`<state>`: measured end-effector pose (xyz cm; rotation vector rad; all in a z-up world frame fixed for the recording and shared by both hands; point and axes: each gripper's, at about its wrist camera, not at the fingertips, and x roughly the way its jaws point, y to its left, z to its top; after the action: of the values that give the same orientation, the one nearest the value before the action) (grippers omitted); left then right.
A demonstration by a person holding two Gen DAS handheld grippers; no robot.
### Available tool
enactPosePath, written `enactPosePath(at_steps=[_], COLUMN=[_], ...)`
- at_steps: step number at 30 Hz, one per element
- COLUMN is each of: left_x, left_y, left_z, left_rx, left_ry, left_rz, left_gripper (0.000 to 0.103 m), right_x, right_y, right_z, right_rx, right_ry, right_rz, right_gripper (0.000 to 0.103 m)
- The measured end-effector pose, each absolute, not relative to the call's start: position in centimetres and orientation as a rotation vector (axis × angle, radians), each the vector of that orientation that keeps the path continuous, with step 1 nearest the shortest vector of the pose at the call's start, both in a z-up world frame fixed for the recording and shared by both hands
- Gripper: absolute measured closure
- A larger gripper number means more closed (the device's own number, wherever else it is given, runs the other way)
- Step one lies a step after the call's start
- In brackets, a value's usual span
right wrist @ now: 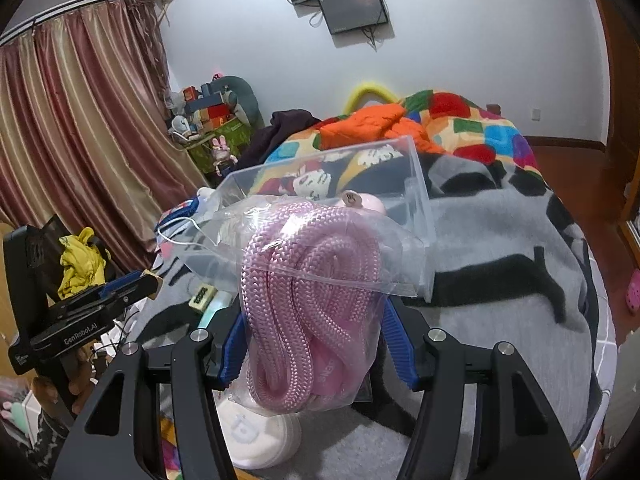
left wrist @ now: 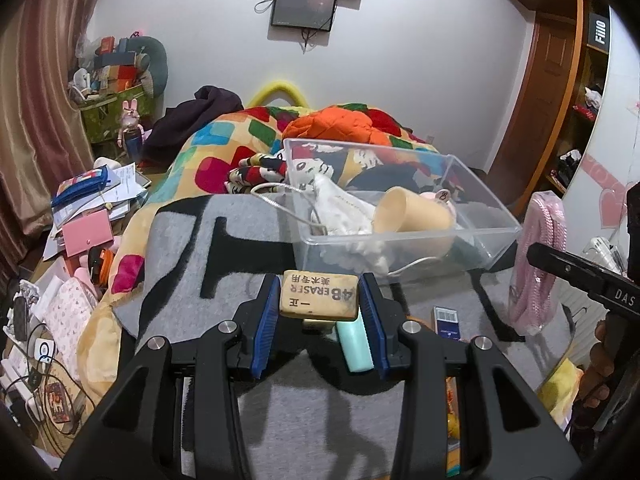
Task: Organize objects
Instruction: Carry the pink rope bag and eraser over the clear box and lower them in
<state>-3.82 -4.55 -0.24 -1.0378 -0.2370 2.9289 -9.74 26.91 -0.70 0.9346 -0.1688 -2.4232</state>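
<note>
Eraser (left wrist: 318,295) sits clamped in the left tongs (left wrist: 319,312), bagged pink rope (right wrist: 308,312) in the right tongs (right wrist: 314,344), both lifted off the bed for the clear bin (left wrist: 486,236) just beyond.

The bin (left wrist: 472,240) is clear glossy plastic. The rope (right wrist: 304,320) is braided pink cord in a shiny clear bag (right wrist: 360,256). The eraser (left wrist: 319,295) looks matt, scuffed rubber on a fuzzy grey blanket (left wrist: 240,240).

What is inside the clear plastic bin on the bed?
The clear plastic bin holds a tan paper cup lying on its side, a white cloth and something pink behind the cup, mostly hidden.
</note>
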Motion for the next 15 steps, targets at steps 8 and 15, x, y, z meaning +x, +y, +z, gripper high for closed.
enactPosePath(at_steps=[8, 15], left_x=[-3.8, -4.1], left_y=[-4.1, -4.0], left_z=[0.8, 1.4], left_rx=[-0.988, -0.950], left_ry=[-0.245, -0.273], left_rz=[2.926, 2.914], left_gripper=[0.063, 0.063], right_x=[-10.0, -10.6], right_y=[26.6, 26.3], right_z=[1.0, 2.4], right_rx=[0.873, 0.818], right_ry=[-0.160, -0.151], right_rz=[-2.443, -2.467], right_gripper=[0.047, 0.047])
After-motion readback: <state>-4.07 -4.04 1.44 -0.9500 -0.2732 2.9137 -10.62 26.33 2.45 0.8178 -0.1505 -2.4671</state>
